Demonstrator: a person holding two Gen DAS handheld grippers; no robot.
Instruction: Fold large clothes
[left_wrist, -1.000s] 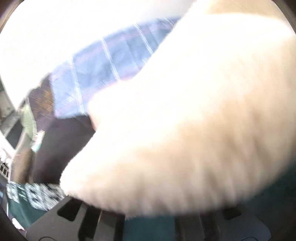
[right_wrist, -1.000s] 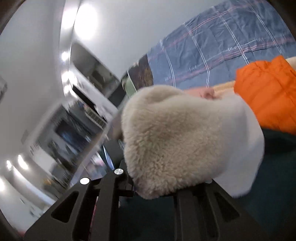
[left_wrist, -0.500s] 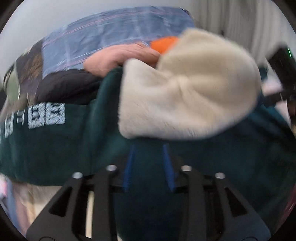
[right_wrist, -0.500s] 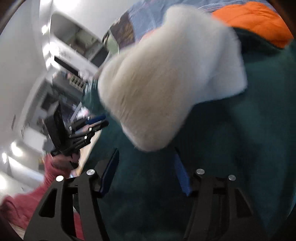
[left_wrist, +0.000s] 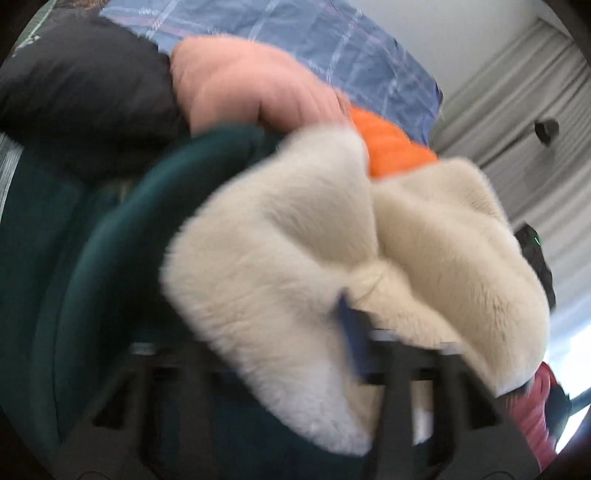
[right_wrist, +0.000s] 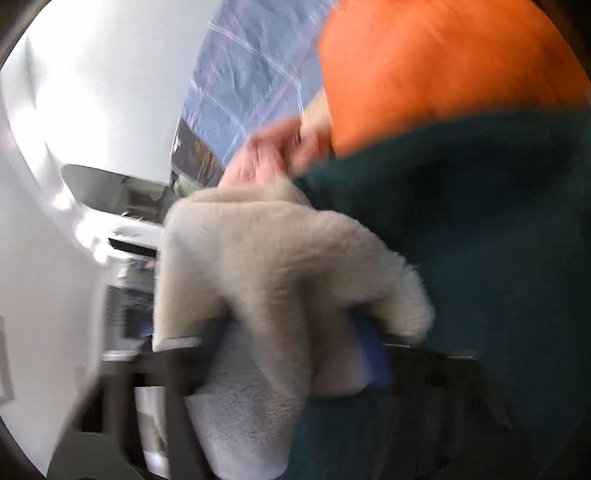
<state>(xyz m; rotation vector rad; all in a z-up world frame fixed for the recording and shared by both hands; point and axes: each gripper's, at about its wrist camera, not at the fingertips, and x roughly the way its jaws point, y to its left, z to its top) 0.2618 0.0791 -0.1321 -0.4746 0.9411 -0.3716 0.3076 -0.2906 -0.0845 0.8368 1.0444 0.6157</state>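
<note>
while both views are smeared by motion, we can see no box or basket anywhere, only a heap of clothes lying on a blue checked bedcover (left_wrist: 343, 48). on that heap lie a dark green garment (left_wrist: 48, 258), a black jacket (left_wrist: 81, 81), a pink puffy piece (left_wrist: 251, 85) and an orange puffy one (right_wrist: 443, 62), all crowded against each other.

the cream fleece (left_wrist: 280, 273), which looks like the furry lining of the green garment, bulges up right in front of both cameras. our left gripper (left_wrist: 354, 306) points down into it; its jaws have just been closing, and the fleece is bunched in a tight pucker at the blue pad, so we read it as pinched there. our right gripper (right_wrist: 295, 339) tilts down and is rolled to one side, its jaws have likewise just come together, clamped on a fold of the same fleece (right_wrist: 280, 266) that drapes over the left finger. beyond it the green cloth (right_wrist: 480, 229) spreads to the right, under the orange piece.
</note>
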